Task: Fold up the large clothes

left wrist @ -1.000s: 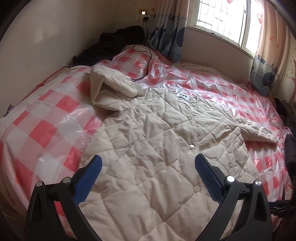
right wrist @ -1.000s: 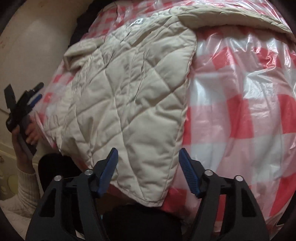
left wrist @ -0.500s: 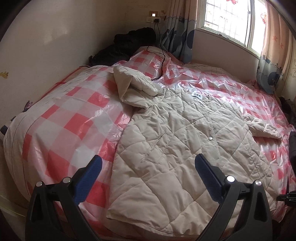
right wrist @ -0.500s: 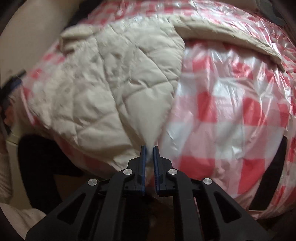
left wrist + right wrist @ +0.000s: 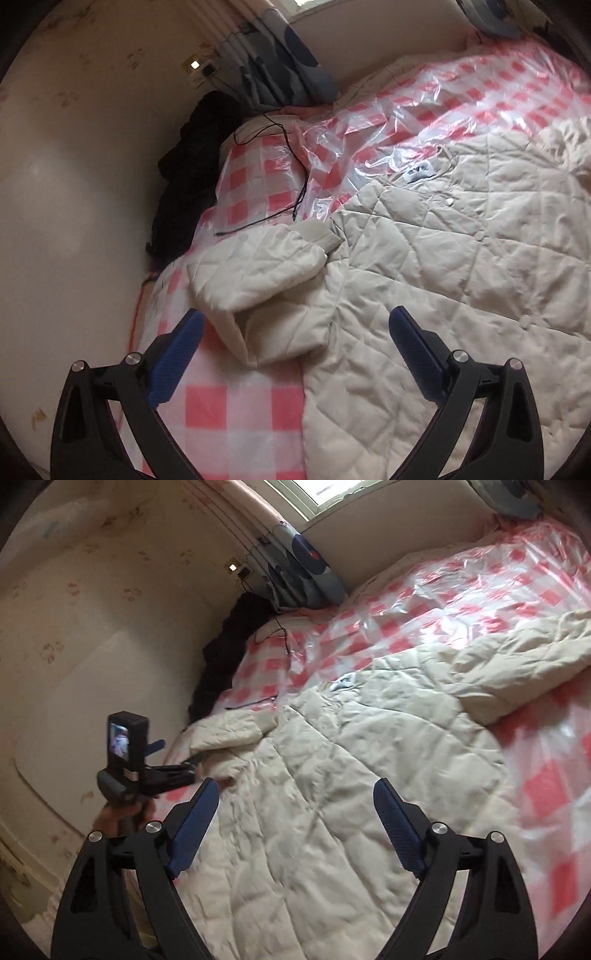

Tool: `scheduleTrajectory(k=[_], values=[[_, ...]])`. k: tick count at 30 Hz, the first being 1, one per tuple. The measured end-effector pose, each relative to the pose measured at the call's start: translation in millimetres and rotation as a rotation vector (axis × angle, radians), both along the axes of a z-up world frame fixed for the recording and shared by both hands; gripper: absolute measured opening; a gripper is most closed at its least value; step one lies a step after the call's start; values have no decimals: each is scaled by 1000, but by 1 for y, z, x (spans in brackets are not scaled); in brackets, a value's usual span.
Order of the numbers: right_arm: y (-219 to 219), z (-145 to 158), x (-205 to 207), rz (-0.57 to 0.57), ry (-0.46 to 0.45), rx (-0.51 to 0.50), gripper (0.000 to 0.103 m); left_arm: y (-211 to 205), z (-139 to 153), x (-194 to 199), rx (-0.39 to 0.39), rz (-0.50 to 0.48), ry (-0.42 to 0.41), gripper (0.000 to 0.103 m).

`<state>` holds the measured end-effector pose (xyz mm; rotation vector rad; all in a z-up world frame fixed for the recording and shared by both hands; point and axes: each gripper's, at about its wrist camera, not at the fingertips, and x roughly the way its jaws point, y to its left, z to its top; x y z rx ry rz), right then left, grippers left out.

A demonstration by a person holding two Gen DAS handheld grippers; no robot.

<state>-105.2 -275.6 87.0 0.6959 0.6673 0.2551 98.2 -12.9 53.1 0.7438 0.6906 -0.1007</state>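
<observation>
A large cream quilted coat lies spread front up on a bed with a red-and-white checked cover under clear plastic. Its left sleeve is folded back on itself near the coat's shoulder. My left gripper is open, hovering just above that folded sleeve. In the right wrist view the coat fills the middle, its other sleeve stretched to the right. My right gripper is open and empty above the coat's body. The left gripper shows there at the sleeve, held by a hand.
A black garment is piled against the wall at the bed's head. A black cable trails from a wall socket across the pillow. Curtains hang under the window. The wall runs close along the bed's left side.
The left gripper has moved forward along the bed to the folded sleeve. The right gripper, shut half a second ago at the hem, has opened and moved up over the coat's body.
</observation>
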Motion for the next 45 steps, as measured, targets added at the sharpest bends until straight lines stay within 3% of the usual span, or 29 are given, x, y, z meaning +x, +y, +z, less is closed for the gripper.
scheduleTrajectory(k=[2, 4, 6, 8, 9, 10, 11, 13, 15, 19, 21, 23, 25, 27, 29, 31, 32, 35, 38, 42, 44, 45], values=[[18, -25, 37, -11, 7, 50, 82, -13, -22, 40, 99, 13, 13, 96], [26, -50, 56, -44, 6, 54, 82, -15, -47, 82, 151, 46, 66, 96], [34, -76, 63, -62, 105, 22, 82, -11, -70, 121, 174, 86, 120, 96], [30, -101, 65, -59, 215, 98, 82, -2, -95, 155, 169, 143, 182, 93], [27, -108, 66, -69, 236, 131, 82, 3, -103, 169, 183, 179, 183, 83], [22, -111, 66, -82, 243, 143, 82, 9, -107, 179, 196, 223, 175, 47], [18, -111, 65, -92, 236, 143, 82, 16, -103, 185, 130, 238, 197, 22], [15, -108, 66, -103, 223, 148, 82, 30, -74, 189, -23, 269, 178, 13], [15, -111, 68, -102, 228, 158, 82, 51, -35, 183, -127, 295, 97, 10], [14, -118, 66, -98, 241, 169, 82, 159, 68, 146, -553, 411, -106, 9], [17, -119, 66, -92, 241, 165, 82, 234, 96, 128, -727, 538, -199, 9], [21, -119, 67, -81, 252, 156, 83, 312, 94, 124, -839, 730, -196, 17], [23, -122, 68, -72, 268, 150, 85, 382, 68, 122, -940, 916, -73, 27], [28, -125, 71, -57, 296, 121, 87, 434, 47, 96, -1087, 1041, -17, 35], [31, -127, 73, -53, 308, 105, 88, 459, 44, 61, -1173, 1096, -60, 61], [36, -127, 76, -39, 317, 74, 90, 450, 56, 31, -1130, 1050, -116, 74], [39, -126, 76, -33, 317, 55, 91, 435, 62, 18, -1098, 977, -115, 80], [49, -124, 78, 2, 311, -10, 95, 361, 63, -28, -985, 674, -1, 87], [57, -110, 66, 53, 261, -31, 95, 290, 33, -99, -883, 472, 141, 87], [63, -76, 30, 108, 181, -111, 95, 240, -23, -191, -856, 292, 324, 87], [63, -74, 11, 120, 209, -135, 96, 218, -44, -216, -868, 177, 411, 87], [64, -80, 5, 135, 257, -166, 96, 207, -55, -222, -818, 160, 448, 87]])
